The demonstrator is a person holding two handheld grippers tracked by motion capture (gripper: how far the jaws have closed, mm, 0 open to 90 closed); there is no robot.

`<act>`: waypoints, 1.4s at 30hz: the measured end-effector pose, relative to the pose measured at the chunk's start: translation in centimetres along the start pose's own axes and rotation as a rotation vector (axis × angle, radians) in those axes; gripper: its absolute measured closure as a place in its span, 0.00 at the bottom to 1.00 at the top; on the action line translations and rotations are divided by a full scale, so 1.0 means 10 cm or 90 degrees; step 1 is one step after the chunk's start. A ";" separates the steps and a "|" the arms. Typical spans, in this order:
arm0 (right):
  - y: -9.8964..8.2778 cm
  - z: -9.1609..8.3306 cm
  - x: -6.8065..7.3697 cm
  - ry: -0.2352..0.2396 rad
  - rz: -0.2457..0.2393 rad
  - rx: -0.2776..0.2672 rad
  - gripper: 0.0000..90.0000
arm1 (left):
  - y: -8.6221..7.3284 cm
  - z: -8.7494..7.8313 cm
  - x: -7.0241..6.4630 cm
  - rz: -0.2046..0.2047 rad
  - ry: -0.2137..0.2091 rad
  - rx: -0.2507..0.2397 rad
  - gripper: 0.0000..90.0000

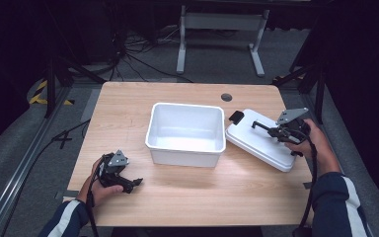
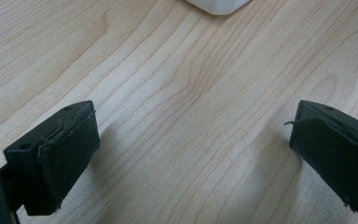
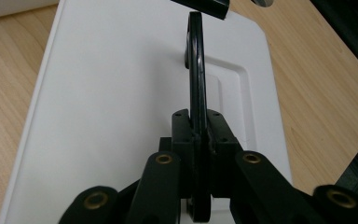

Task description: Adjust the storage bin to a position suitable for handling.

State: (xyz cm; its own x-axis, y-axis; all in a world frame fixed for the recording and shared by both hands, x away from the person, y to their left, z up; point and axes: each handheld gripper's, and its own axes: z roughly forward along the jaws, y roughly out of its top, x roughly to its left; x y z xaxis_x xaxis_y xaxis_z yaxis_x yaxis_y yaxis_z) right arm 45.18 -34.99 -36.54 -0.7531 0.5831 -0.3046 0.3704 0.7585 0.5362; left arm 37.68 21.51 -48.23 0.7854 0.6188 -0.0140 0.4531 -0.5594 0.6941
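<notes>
A white open bin (image 1: 185,157) stands in the middle of the wooden table (image 1: 128,103). To its right lies its white lid (image 1: 256,143), turned at an angle, with a black clip (image 1: 236,117) at its near-bin corner. My right gripper (image 1: 267,129) is shut on the lid's thin black handle (image 1: 259,125). In the right gripper view the handle (image 3: 196,60) runs straight up between the closed jaws of my right gripper (image 3: 198,128), above the lid (image 3: 121,93). My left gripper (image 1: 133,183) rests at the front left, open over bare wood (image 2: 191,154), pads (image 2: 70,144) wide apart.
A dark round cable hole (image 1: 226,97) sits in the table's far right part. A corner of the bin (image 2: 219,5) shows at the top of the left gripper view. Beyond the table's far edge are floor cables and a white desk frame (image 1: 222,22).
</notes>
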 end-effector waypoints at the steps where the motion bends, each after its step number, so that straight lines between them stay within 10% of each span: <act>1: -0.01 0.03 0.00 0.001 0.002 0.002 0.94 | 0.00 0.00 0.00 0.000 0.000 0.000 0.02; 28: -0.09 0.39 0.03 0.004 0.039 0.009 0.92 | 0.00 0.00 0.01 0.004 -0.006 0.003 0.02; 42: -0.07 0.34 0.04 -0.005 0.058 -0.004 0.69 | 0.01 0.00 0.02 0.013 -0.010 0.003 0.02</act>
State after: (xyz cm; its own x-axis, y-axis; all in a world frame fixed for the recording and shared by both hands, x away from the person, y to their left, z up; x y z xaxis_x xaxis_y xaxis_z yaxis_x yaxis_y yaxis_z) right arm 46.46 -34.27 -39.72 -0.7123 0.6520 -0.2597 0.4342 0.7001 0.5669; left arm 37.92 21.59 -48.19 0.8010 0.5985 -0.0107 0.4384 -0.5744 0.6913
